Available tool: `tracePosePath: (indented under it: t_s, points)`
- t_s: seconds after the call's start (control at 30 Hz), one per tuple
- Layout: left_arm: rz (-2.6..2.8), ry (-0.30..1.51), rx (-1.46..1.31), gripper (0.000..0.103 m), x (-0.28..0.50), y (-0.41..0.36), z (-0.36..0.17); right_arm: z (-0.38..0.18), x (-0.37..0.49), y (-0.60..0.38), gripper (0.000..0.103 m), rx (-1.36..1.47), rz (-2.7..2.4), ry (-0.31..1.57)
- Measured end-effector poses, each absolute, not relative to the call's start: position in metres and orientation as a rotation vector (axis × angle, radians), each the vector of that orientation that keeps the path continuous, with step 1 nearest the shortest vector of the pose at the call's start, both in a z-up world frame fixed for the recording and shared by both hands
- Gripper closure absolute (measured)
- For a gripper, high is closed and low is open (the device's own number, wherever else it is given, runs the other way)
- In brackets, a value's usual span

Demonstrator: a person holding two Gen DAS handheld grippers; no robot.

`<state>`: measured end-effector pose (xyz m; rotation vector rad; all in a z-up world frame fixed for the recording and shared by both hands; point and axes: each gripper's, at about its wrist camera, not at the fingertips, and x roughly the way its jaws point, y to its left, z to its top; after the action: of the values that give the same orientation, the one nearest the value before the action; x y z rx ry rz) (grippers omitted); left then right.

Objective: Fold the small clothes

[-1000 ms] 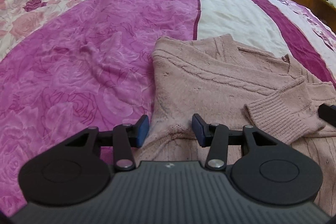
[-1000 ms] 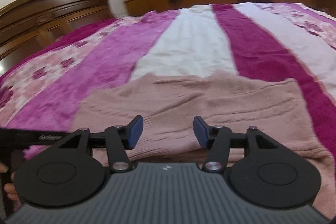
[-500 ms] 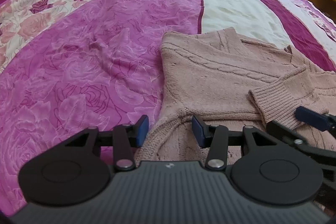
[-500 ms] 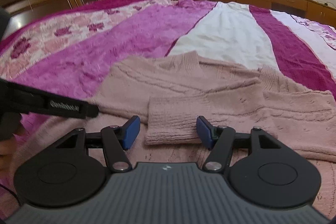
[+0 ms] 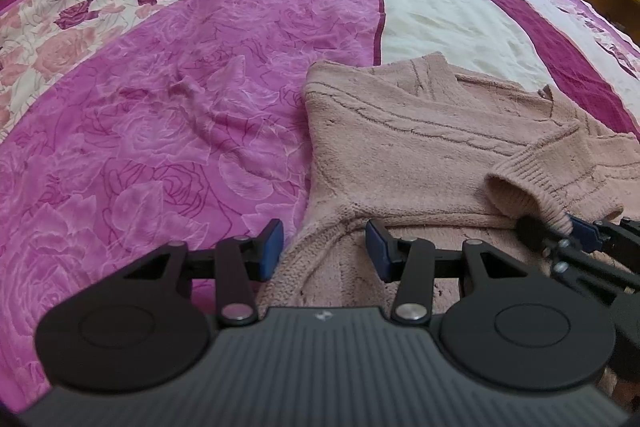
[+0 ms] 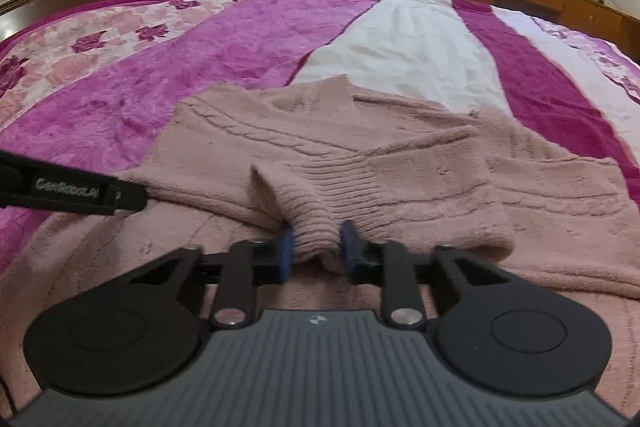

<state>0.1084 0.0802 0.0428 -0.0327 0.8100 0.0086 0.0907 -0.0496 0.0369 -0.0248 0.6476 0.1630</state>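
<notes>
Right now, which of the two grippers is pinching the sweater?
The right gripper. Its blue fingers are squeezed onto the ribbed sleeve cuff of the pink sweater. The left gripper hangs open over the sweater's edge, holding nothing.

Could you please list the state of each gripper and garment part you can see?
left gripper: open, hovering over the sweater's near edge.
right gripper: shut on the cuff.
sleeve cuff: pinched, folded across the body.
pink sweater: lying partly folded on the bedspread.
</notes>
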Motion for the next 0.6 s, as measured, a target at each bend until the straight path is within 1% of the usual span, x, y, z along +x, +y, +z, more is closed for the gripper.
tracePosePath:
  t_s: [0.3,0.47,0.6]
  points:
    - [-0.003,0.783,-0.022,0.056,0.104,0.075,0.053,0.080,0.080,-0.099,0.084,0.166,0.124,0.550]
    - [-0.019,0.758,-0.017,0.056,0.103,0.067,0.061,0.104,0.074,-0.146,0.084,0.267,0.067,0.503]
    - [-0.042,0.745,-0.014,0.056,0.104,0.057,0.066,0.111,0.067,-0.187,0.084,0.329,-0.014,0.474]
